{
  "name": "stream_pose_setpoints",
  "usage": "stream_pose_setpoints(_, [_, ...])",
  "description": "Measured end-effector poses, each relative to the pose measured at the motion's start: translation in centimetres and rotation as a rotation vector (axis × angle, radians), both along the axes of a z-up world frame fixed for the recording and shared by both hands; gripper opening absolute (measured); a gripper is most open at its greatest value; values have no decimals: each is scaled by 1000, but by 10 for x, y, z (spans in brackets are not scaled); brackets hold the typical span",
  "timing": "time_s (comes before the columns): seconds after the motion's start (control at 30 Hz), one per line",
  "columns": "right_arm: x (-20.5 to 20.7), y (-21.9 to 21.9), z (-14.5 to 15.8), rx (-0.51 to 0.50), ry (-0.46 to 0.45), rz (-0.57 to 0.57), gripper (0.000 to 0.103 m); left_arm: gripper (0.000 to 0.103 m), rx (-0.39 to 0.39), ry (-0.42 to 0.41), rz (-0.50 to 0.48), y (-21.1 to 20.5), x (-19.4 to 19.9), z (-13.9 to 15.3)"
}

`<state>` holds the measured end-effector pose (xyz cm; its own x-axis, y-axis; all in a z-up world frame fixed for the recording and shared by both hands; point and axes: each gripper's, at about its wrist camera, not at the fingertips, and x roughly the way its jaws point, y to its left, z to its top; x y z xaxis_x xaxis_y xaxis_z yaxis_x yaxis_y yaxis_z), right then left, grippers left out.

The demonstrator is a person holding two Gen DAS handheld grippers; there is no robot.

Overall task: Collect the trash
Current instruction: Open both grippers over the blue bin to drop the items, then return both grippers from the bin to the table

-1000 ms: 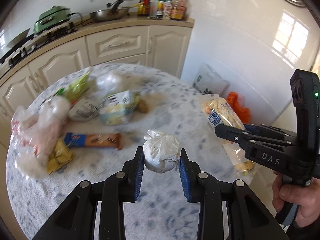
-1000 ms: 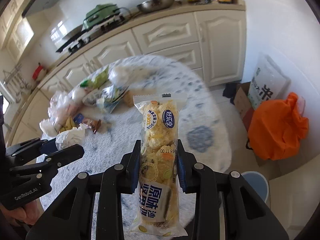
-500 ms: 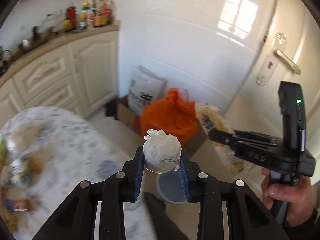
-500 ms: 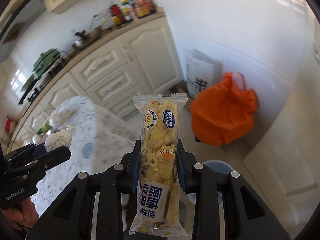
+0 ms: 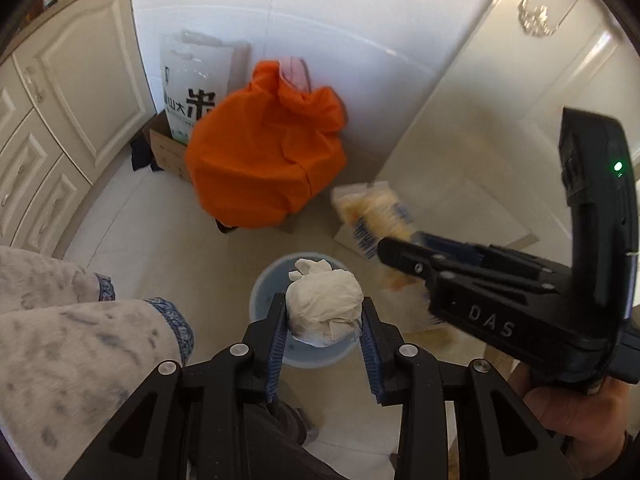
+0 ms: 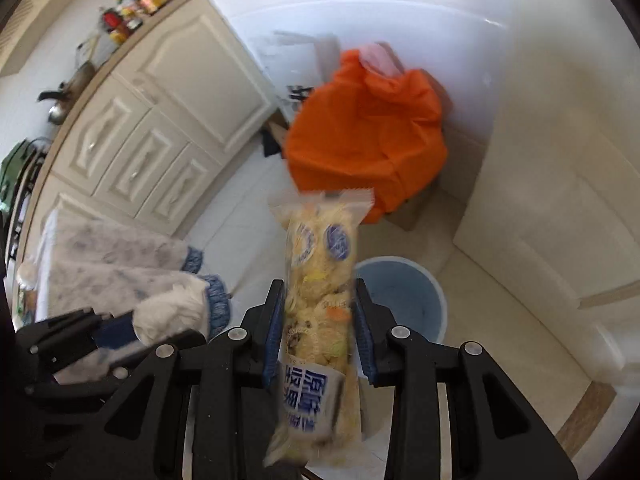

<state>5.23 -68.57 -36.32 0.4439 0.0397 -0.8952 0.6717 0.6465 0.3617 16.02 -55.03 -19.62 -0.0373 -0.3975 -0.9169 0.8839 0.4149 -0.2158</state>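
White paper wad (image 5: 325, 312) was pinched tight in the left tongs (image 5: 323, 342), right over the blue bin (image 5: 264, 300). The snack pack (image 6: 320, 320) was squeezed in the right tongs (image 6: 319, 336), near the bin's left rim. Each should be let go only when centred over the bin.

tissue wad (image 5: 325, 312): white
snack packet (image 6: 320, 312): clear, pale yellow contents, blue print
bin (image 5: 272, 288): light blue
bag (image 5: 264, 160): orange
tablecloth (image 5: 72, 344): pale grey, blue-grey blotches, blue trim
cabinets (image 6: 160, 120): cream
gripper pads (image 5: 276, 356): blue
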Motion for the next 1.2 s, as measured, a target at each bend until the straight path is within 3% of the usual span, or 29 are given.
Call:
stream_pose_setpoints(0.07, [-4, -8, -7, 10, 17, -17, 35, 73, 37, -16, 0, -17, 9, -10])
stream_pose_setpoints(0.13, [-9, -12, -9, 11, 27, -33, 40, 86, 28, -54, 10, -27, 11, -11])
stream_pose_setpoints(0.33, [-21, -15, 1, -9, 16, -64, 76, 96, 18, -97, 34, -22, -5, 0])
stream_pose_setpoints(0.4, [-24, -14, 7, -15, 5, -79, 100, 96, 3, -116, 58, -11, -4, 9])
stream_pose_setpoints(0.43, [-25, -13, 11, -17, -1, -86, 103, 96, -12, -127, 71, -4, -4, 16])
stream_pose_setpoints(0.6, [-23, 0, 35, -32, -35, -89, 103, 102, -101, -208, 133, 44, -14, 66])
stream_pose_setpoints(0.77, [-9, 21, 69, -60, -88, -48, 103, 102, -176, -233, 220, 97, -16, 105])
stream_pose_setpoints(1.07, [35, 90, 151, -122, -250, 88, 103, 102, -307, -300, 436, 230, -26, 171])
stream_pose_setpoints(1.2, [60, 127, 184, -160, -311, 183, 103, 102, -352, -371, 548, 298, -37, 194])
